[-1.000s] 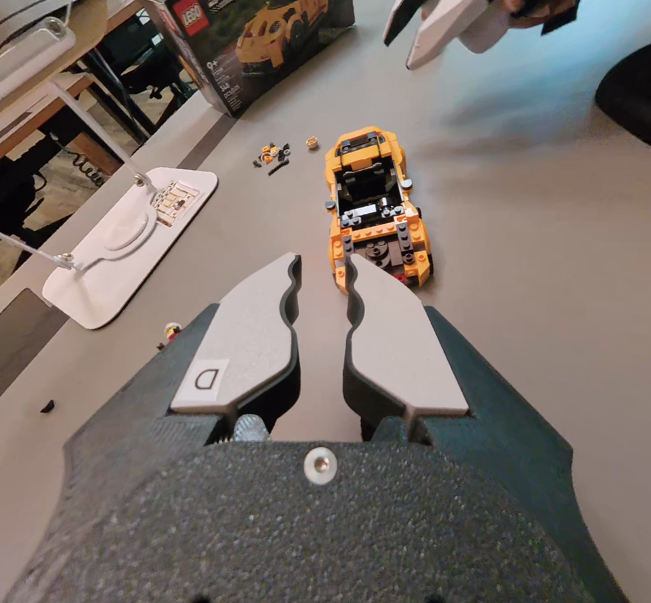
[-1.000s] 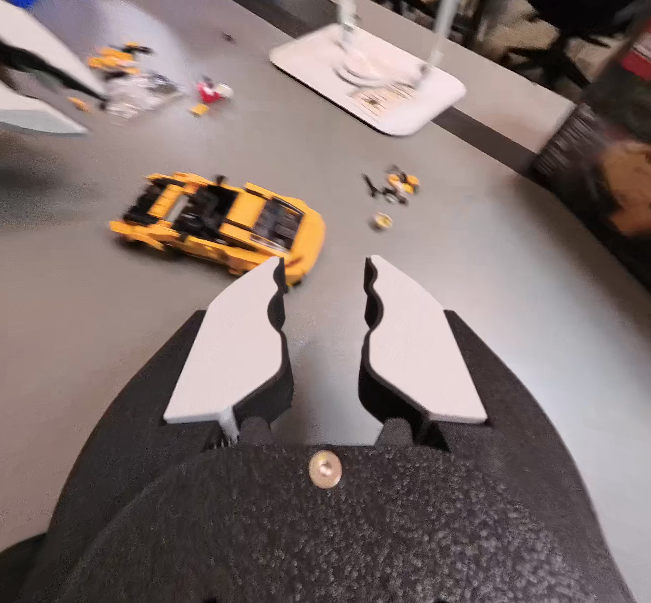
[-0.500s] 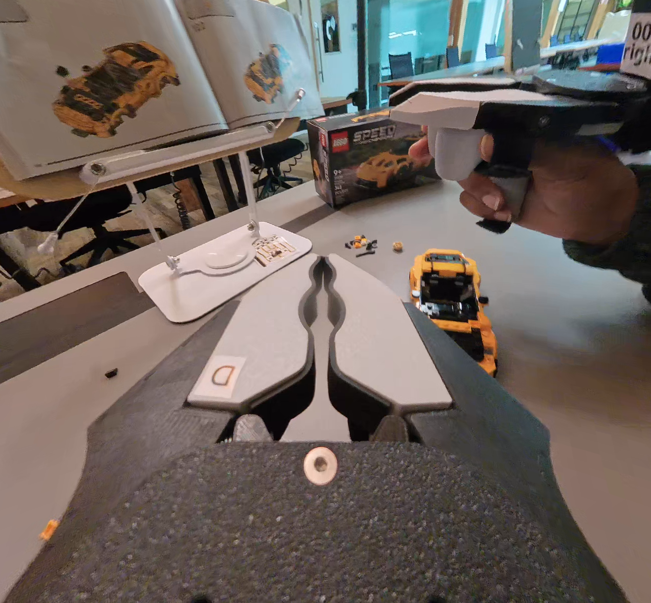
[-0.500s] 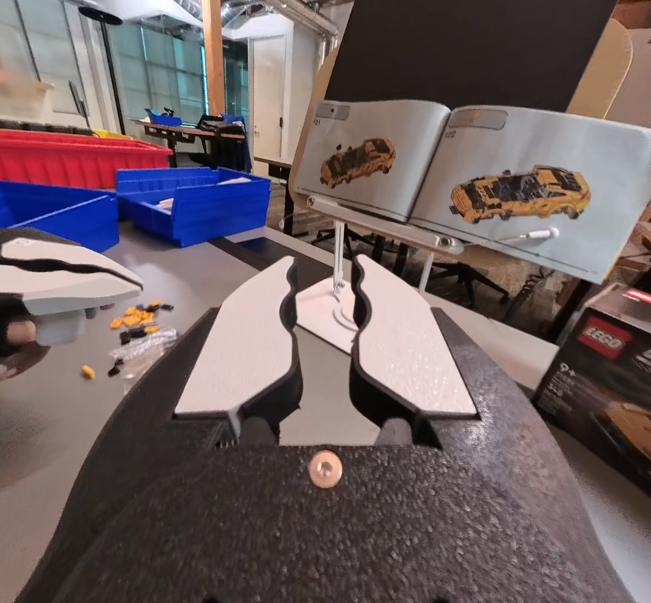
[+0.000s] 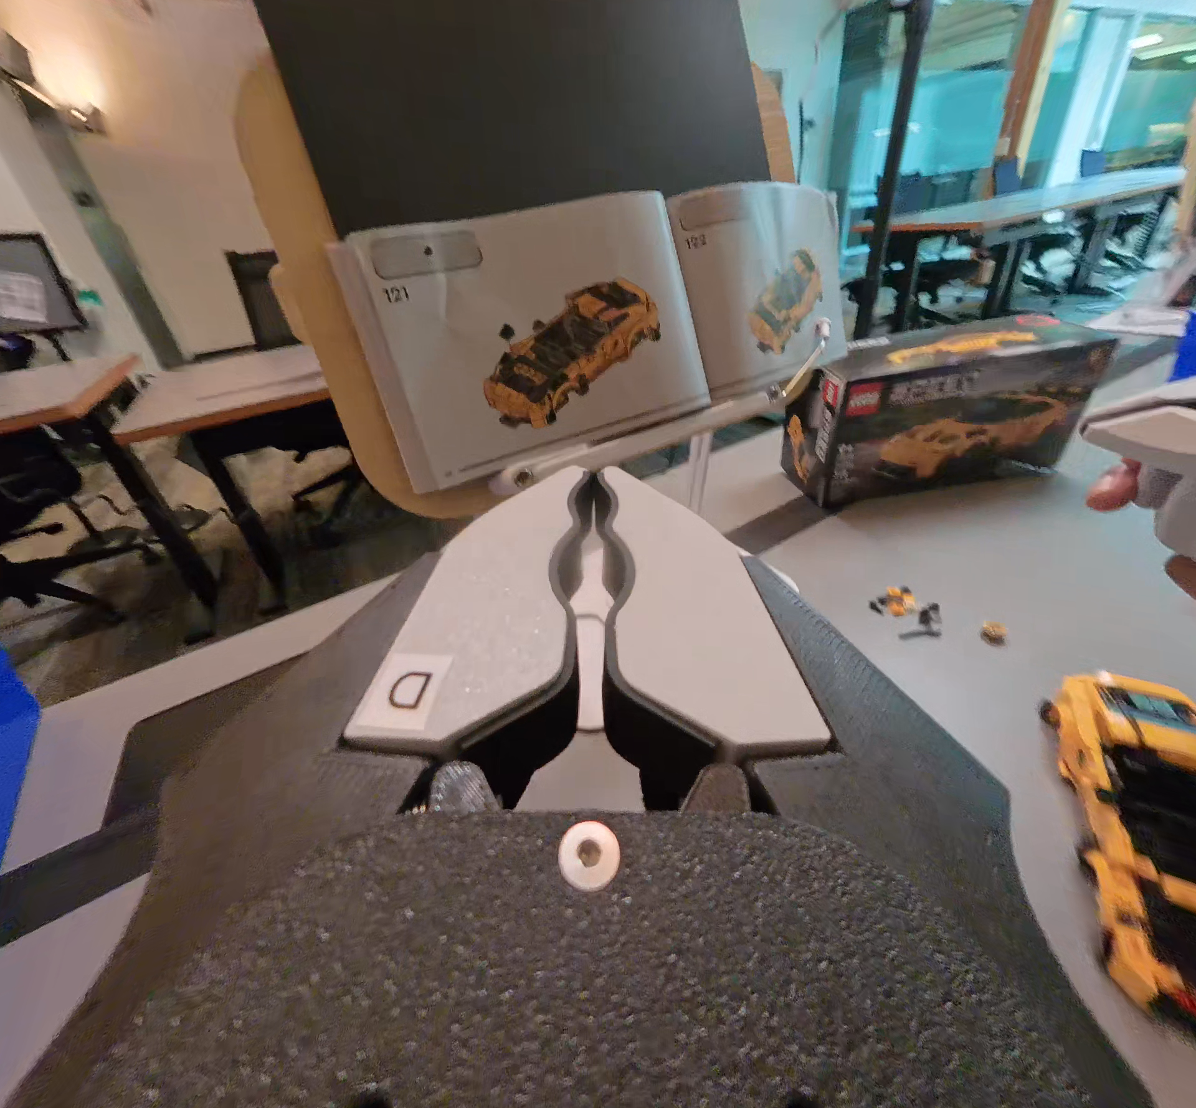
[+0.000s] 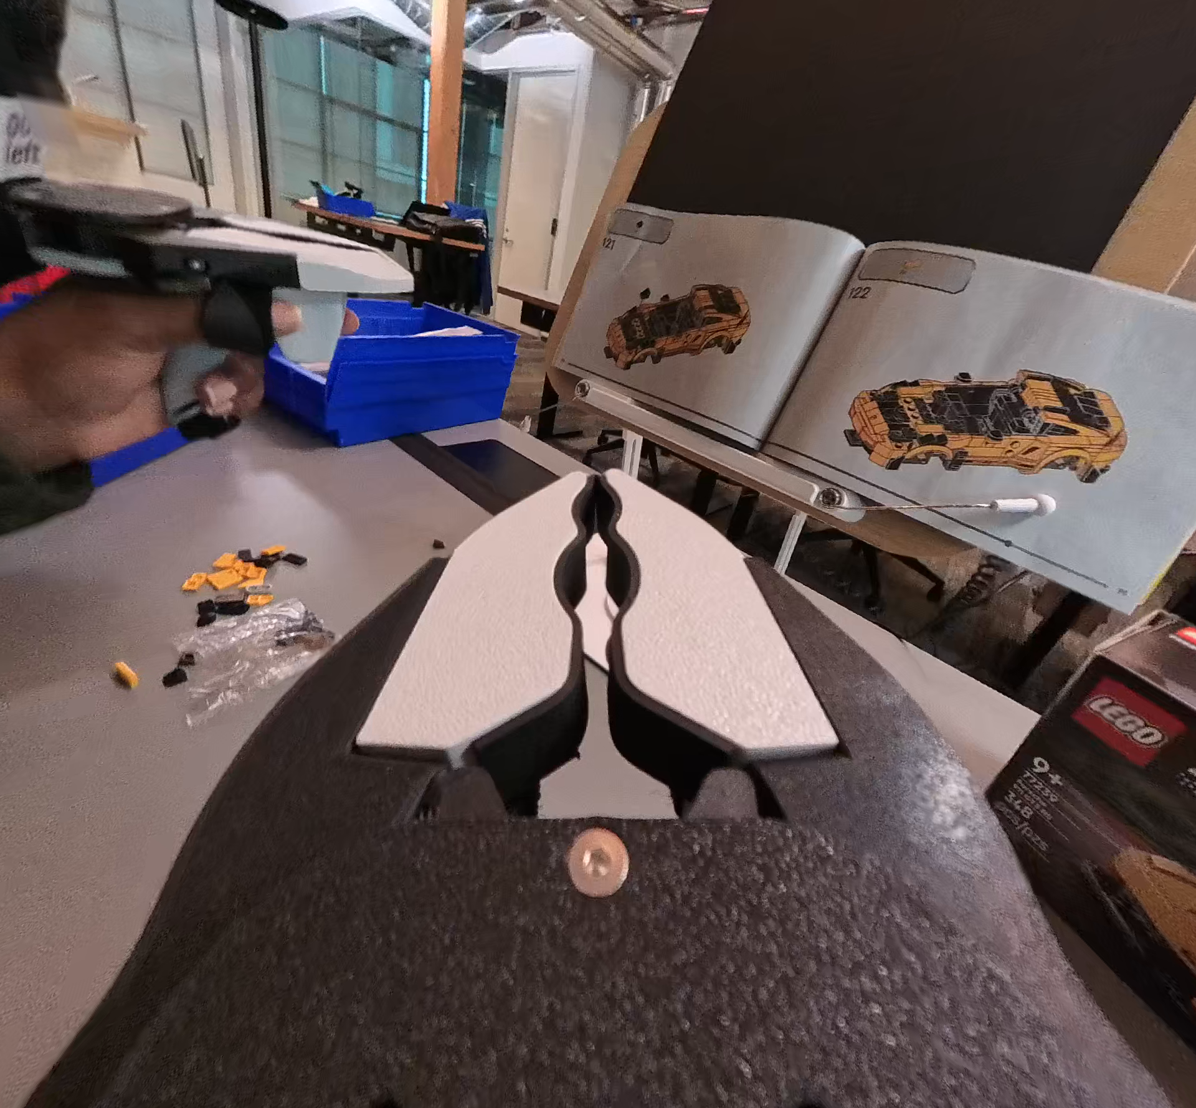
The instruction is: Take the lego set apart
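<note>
1. You are partway: the yellow and black brick-built toy car [image 5: 1139,831] is mostly whole, with its cabin open on top.
2. Small loose yellow and black bricks [image 6: 239,579] lie far left on the grey counter [image 6: 310,494]; a few loose bits [image 5: 906,608] lie beyond the car.
3. The car sits near right, on the counter.
4. Your left gripper [image 5: 592,485] and right gripper [image 6: 595,485] both have their jaws closed on nothing, raised clear of the car.

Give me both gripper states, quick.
Left gripper: closed, holding nothing.
Right gripper: closed, holding nothing.
</note>
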